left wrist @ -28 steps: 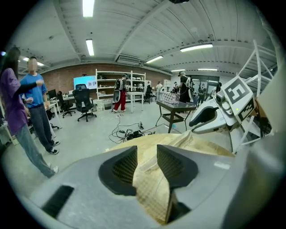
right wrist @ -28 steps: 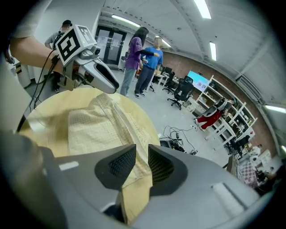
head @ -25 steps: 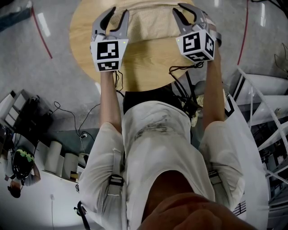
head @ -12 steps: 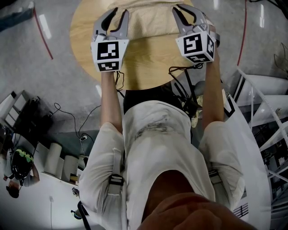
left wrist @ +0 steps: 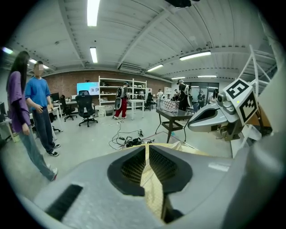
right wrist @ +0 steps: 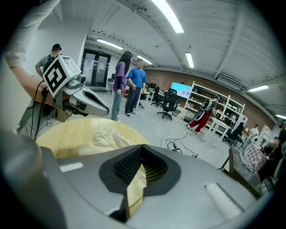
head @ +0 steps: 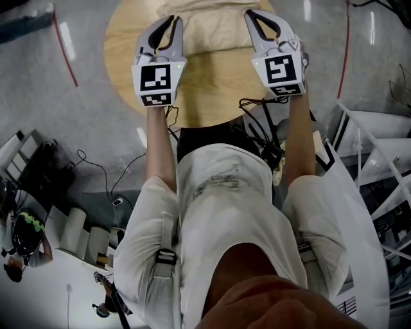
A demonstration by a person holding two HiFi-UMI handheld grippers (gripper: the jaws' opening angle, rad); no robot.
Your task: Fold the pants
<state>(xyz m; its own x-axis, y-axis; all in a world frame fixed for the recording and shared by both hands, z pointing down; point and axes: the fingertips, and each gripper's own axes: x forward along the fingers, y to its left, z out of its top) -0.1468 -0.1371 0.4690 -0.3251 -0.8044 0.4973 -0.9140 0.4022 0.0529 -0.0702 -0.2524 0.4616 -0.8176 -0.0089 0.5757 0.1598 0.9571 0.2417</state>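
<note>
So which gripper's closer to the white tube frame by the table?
Right. The right gripper, shut on the pants, is on the side where the white tube frame stands; the left gripper, whose jaws have just closed onto the pants too, is farther, across the table.

bare table (head: 212, 83) open on near side, pants (head: 212, 29) across far side, cables (head: 255, 132) dangling at near edge

No legible txt/nos. anywhere; left gripper (head: 174, 20) & right gripper (head: 252, 14) carry only square marker patterns.
</note>
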